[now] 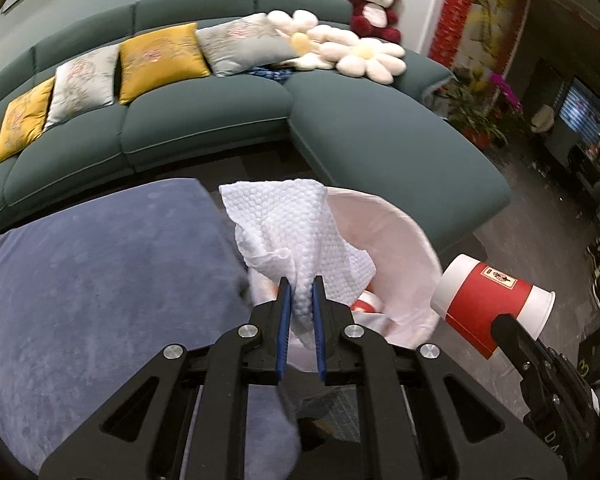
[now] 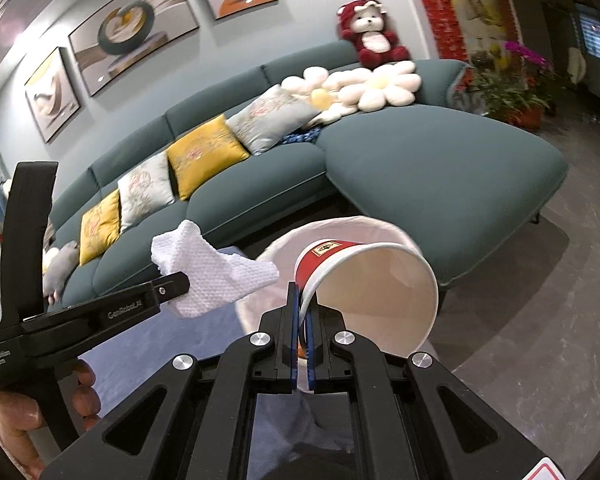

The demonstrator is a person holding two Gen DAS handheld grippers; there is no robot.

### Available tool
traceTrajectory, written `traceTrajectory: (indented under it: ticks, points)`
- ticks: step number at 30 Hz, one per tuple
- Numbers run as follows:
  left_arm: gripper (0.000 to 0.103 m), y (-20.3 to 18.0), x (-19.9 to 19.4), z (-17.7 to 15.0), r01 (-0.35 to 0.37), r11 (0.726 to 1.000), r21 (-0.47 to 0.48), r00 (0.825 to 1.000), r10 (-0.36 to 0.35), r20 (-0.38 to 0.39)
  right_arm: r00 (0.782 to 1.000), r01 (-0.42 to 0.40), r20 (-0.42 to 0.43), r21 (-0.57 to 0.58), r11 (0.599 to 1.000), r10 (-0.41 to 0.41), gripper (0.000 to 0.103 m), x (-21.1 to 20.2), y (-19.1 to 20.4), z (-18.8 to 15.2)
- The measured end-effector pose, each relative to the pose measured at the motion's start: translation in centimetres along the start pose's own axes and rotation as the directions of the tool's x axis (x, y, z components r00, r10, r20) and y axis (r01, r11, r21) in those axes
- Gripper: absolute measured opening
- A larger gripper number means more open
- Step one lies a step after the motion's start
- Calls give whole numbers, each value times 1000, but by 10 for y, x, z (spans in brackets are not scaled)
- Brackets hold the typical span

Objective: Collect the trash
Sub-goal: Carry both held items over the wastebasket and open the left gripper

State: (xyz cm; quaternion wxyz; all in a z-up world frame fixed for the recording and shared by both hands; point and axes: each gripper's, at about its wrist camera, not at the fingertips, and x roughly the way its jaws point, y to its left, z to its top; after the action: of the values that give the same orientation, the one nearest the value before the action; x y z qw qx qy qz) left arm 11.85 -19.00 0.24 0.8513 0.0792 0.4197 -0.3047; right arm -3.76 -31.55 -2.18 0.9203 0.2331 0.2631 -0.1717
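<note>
Fingers (image 1: 318,320) pinch tissue (image 1: 296,236) — over bin (image 1: 412,232).

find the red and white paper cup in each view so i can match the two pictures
Left wrist view: the red and white paper cup is at the right edge, tipped sideways in the right gripper, beside the white-lined trash bin.
Right wrist view: the cup is at centre, its open mouth facing the camera, its rim pinched by the right gripper, in front of the bin.
Shared landmark: the red plush bear on the green sofa back.

White dimpled tissue (image 1: 300,236); red-white cup (image 1: 488,304); teal sofa (image 1: 204,120).
</note>
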Motion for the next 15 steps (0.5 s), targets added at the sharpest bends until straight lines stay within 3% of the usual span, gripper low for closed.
traceTrajectory:
  ticks: [15]
  points:
    - [13, -55, 31, 3, 4, 997, 78, 999, -1, -42, 999, 20, 24, 90, 996, -22, 4, -6, -57, 1]
